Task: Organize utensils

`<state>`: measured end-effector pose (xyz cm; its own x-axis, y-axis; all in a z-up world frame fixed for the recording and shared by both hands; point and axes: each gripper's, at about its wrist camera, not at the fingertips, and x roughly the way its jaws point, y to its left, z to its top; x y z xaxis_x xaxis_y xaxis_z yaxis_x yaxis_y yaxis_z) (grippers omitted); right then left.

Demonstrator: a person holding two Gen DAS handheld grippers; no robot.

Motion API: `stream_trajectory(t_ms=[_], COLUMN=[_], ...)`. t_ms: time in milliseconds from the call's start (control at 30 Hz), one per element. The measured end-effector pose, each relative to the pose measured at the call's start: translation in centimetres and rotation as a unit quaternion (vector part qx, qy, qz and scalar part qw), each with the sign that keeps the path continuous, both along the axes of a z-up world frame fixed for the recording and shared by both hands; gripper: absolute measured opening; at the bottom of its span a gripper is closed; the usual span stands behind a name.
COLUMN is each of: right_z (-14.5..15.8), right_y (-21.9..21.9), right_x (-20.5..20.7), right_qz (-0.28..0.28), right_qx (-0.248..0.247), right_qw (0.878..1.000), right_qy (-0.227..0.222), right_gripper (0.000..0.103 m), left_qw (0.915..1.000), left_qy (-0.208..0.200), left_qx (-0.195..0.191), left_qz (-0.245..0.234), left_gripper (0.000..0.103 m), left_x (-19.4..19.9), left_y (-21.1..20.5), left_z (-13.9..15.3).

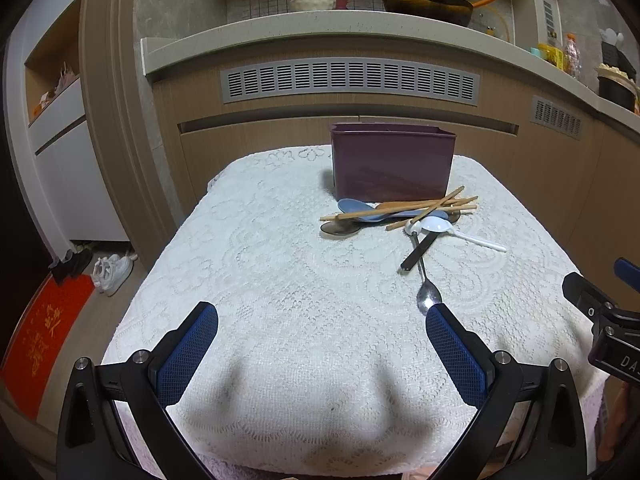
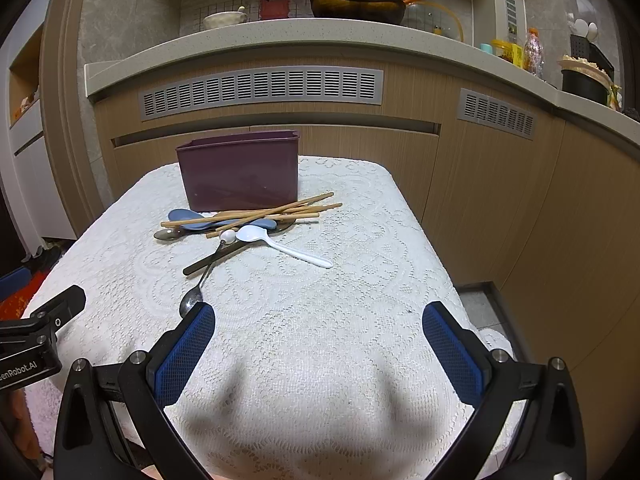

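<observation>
Nothing has been sorted yet: both tools hover over the near end of the lace-covered table (image 1: 280, 240), the left gripper (image 1: 322, 344) and right gripper (image 2: 319, 342) each spread wide and empty. The utensils lie heaped at the far end, touching the purple bin (image 2: 240, 172): wooden chopsticks (image 2: 256, 213) over blue spoons (image 2: 182, 216), a white plastic spoon (image 2: 280, 242), and a metal teaspoon (image 2: 196, 294) stretching nearest. Likely next: reach forward, pinch that teaspoon's thin handle and lift it to the bin.

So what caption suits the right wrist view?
Open right gripper faces chopsticks and spoons piled before a purple bin.
</observation>
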<state>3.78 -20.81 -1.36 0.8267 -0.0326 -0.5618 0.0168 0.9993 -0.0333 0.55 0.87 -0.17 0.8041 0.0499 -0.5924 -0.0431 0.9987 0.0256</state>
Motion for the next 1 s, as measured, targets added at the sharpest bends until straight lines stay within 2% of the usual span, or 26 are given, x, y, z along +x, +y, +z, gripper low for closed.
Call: stream_trajectory(t_ms=[333,467,633,767,867,933,1000], right_z=[0.7,1.2,1.7,1.8,0.9,0.0,-1.1], right_y=[0.1,0.3,0.3,0.2,0.7,1.2,2.3], right_x=[1.2,2.5,5.5,8.6,11.8,13.6,15.5], right_qz=[0.006,0.015,0.034,0.055,0.098,0.126,0.157], right_qx=[-0.016,-0.025,-0.016,-0.011,-0.012,-0.015,-0.036], right_qw=[1.000,0.999,0.999,0.998,0.995,0.990,0.983], right_qy=[-0.011,-0.018,-0.012,0.002,0.033,0.054,0.083], right_gripper=[0.103,0.103,0.103,0.103,0.103,0.095,0.066], left_qw=[0.9999,1.0000,0.9999,0.9991,0.9979,0.9972,0.9963], left_qy=[0.010,-0.003,-0.013,-0.011,-0.004,0.007,0.019], left_qx=[-0.006,-0.007,0.008,0.030,0.030,0.020,0.013], left_qz=[-0.002,0.003,-0.001,-0.027,-0.057,-0.072,-0.083], left_gripper=[0.103,0.103,0.103,0.103,0.103,0.103,0.103], left_x=[1.5,3.1,6.1,9.2,11.8,13.2,14.6], left_y=[0.2,0.6,1.0,1.0,1.0,1.1,1.0], left_z=[-0.1,0.7,1.5,2.1,2.2,1.9,1.5])
